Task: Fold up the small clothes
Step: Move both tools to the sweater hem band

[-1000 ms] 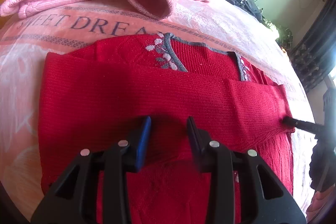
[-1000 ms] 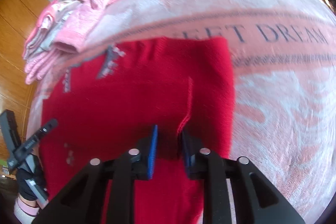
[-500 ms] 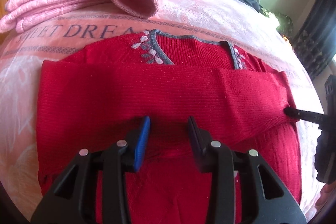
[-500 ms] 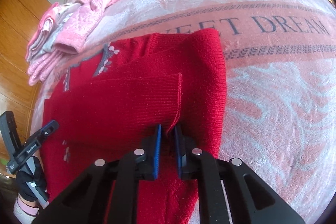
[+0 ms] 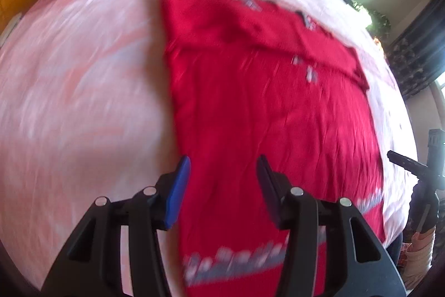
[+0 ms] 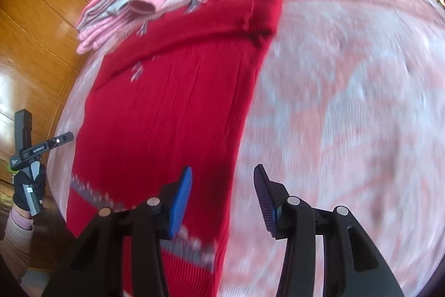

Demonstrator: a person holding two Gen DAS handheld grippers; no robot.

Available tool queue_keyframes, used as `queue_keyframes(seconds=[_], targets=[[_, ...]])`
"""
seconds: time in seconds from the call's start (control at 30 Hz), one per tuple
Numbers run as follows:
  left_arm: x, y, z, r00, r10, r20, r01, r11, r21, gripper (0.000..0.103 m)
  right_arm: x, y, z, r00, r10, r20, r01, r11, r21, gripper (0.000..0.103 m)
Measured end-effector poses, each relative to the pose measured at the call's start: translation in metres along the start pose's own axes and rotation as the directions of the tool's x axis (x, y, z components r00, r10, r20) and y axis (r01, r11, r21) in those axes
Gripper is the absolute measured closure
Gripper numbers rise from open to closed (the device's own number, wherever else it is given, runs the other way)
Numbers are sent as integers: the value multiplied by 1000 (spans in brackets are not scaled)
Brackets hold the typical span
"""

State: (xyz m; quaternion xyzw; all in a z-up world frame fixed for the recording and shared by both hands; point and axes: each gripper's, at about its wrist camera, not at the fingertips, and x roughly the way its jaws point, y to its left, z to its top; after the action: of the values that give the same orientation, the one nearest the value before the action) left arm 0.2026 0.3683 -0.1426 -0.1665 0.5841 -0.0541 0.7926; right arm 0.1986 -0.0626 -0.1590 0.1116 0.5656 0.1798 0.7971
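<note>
While the red sweater (image 5: pixel 267 107) lies flat on the pink blanket (image 6: pixel 347 102) with its sleeves folded across the chest, both tongs hang above its hem end. The left tongs (image 5: pixel 222 185) and right tongs (image 6: pixel 222 191) gape wide, holding nothing.

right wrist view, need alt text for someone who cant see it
An open hand-held gripper with blue pads hovers over the near right edge of a red knitted sweater laid flat on a pink blanket, sleeves folded across its chest. A pile of pink clothes lies beyond the collar, and the other hand-held gripper shows at far left.
</note>
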Motion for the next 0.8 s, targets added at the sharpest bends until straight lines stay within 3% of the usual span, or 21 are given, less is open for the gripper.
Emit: queue_keyframes(seconds=[0.13,0.37,0.5,0.6,0.8], targets=[[-17,21,-56,998,9,-54,-11,999,-46,52,-12,8,-46,1000,-15,-8,15,1000,12,55],[-19,38,-111,992,-38,-118,27,995,-95,52,-20,15,-103,998,-11,-62,13,999,38,53],[-23,38,-129,991,-47,-127,35,995,-90,52,-23,18,-122,997,-39,-73,40,999,20,53],[-27,38,-141,987,-93,-134,78,991,-109,47,-26,20,-132,997,-35,-74,35,999,7,49],[-23,30,-151,975,-176,-136,156,977,-147,47,-27,22,-138,997,-35,-75,35,999,3,49]])
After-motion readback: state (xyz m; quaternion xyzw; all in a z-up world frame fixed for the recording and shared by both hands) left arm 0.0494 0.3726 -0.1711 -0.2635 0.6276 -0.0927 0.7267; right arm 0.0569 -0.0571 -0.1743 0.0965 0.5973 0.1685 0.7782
